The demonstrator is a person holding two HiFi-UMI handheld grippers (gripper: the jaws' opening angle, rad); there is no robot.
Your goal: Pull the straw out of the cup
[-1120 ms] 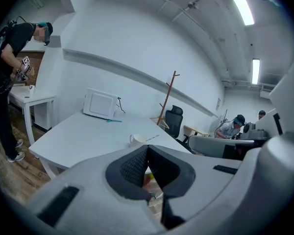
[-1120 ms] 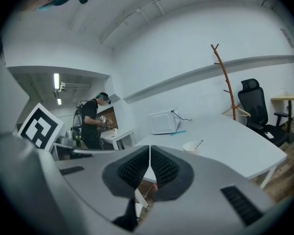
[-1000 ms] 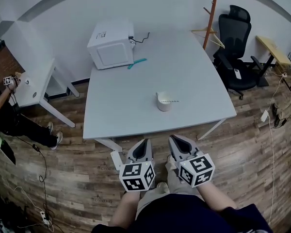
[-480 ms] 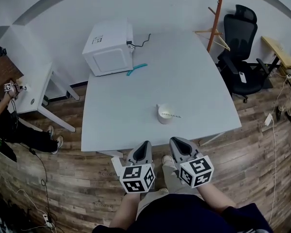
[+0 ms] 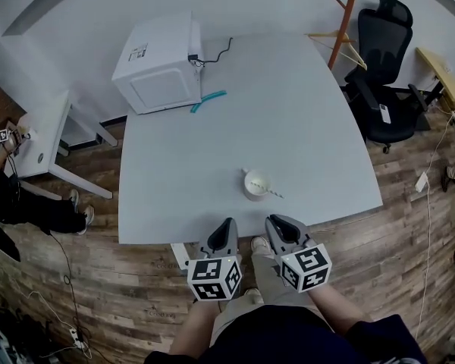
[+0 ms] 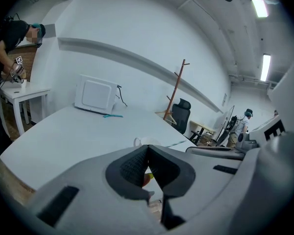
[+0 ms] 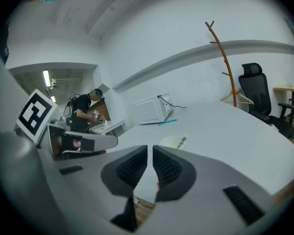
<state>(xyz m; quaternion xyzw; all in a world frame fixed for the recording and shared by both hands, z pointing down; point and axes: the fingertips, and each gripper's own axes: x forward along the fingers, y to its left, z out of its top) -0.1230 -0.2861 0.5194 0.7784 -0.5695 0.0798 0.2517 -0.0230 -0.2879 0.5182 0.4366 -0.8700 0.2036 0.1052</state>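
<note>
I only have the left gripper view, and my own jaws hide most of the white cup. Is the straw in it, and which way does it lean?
Observer: Yes. The head view shows the straw in the cup, leaning out over the rim to the right and toward the near edge.
Operator: How close is the cup to that edge?
Observer: Close. It stands on the table near the near edge, right of the middle.
Operator: Where is my left hand-held gripper relative to it?
Observer: The left hand-held gripper has its tips about at the table's near edge. The cup lies ahead of it and to its right.
</note>
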